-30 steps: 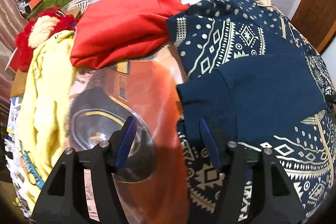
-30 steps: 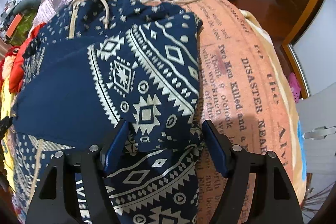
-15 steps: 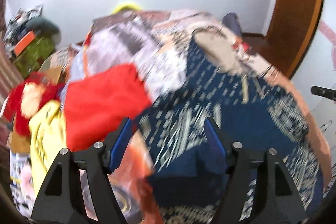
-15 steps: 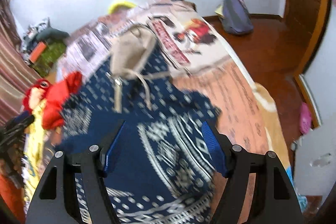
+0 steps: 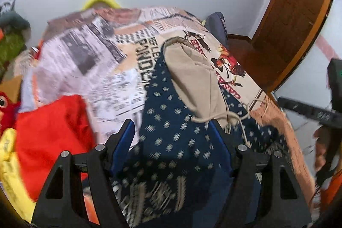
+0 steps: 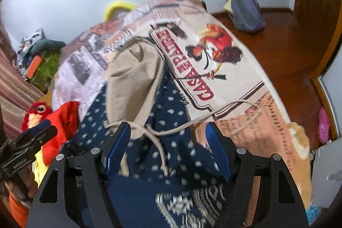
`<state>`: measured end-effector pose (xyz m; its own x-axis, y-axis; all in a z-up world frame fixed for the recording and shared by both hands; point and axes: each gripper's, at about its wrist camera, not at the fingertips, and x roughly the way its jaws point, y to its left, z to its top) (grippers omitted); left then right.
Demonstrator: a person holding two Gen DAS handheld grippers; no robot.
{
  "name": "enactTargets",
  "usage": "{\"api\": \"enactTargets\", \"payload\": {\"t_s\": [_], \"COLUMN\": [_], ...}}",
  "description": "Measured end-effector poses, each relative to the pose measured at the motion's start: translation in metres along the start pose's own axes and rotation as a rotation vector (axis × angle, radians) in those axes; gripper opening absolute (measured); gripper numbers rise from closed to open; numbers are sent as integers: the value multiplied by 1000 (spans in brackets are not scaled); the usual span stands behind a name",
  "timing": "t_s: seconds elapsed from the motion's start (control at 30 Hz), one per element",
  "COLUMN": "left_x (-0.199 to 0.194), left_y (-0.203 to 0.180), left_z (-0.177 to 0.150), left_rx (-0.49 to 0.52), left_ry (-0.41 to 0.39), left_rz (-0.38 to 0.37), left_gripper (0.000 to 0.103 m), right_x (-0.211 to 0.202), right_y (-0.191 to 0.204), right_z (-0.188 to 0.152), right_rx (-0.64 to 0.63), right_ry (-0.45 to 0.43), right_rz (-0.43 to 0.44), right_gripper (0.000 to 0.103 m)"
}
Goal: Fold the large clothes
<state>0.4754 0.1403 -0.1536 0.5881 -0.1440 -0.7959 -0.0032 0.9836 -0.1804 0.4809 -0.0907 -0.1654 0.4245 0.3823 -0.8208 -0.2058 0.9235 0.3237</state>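
A navy patterned hoodie (image 5: 173, 142) with a beige hood (image 5: 192, 82) lies spread on the bed. In the right wrist view the hoodie (image 6: 171, 155) shows with its hood (image 6: 132, 82) and drawstrings (image 6: 213, 119). My left gripper (image 5: 173, 136) is open and empty, above the hoodie's upper body. My right gripper (image 6: 168, 142) is open and empty, above the hoodie near the hood's base. The left gripper also shows at the left edge of the right wrist view (image 6: 32, 140).
A red garment (image 5: 49, 136) and a yellow garment (image 5: 8, 164) lie at the bed's left. A red plush toy (image 6: 36, 112) sits beside them. The printed bedspread (image 6: 213, 57) covers the bed. A purple bag (image 6: 245, 10) lies on the wooden floor. A wooden door (image 5: 295, 20) stands right.
Both grippers have risen off the folded lower part of the hoodie and tilted up and forward toward the hood. Both stay open and empty.
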Motion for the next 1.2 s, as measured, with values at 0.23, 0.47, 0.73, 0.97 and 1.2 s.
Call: {"api": "enactTargets", "payload": {"t_s": [0.23, 0.47, 0.73, 0.97, 1.2], "left_x": [73, 126, 129, 71, -34], "left_y": [0, 14, 1, 2, -22], "left_z": [15, 17, 10, 15, -19], "left_rx": [-54, -158, -55, -48, 70], "left_ry": [89, 119, 73, 37, -34], "left_rz": [-74, -65, 40, 25, -42], "left_gripper": [48, 48, 10, 5, 5], "right_x": [77, 123, 117, 54, -31], "right_y": [-2, 10, 15, 28, 47], "right_z": [22, 26, 18, 8, -29], "right_rx": [52, 48, -13, -105, -178], "right_ry": [104, 147, 107, 22, -59], "right_rz": [-34, -50, -34, -23, 76], "right_gripper": [69, 68, 20, 11, 11]}}
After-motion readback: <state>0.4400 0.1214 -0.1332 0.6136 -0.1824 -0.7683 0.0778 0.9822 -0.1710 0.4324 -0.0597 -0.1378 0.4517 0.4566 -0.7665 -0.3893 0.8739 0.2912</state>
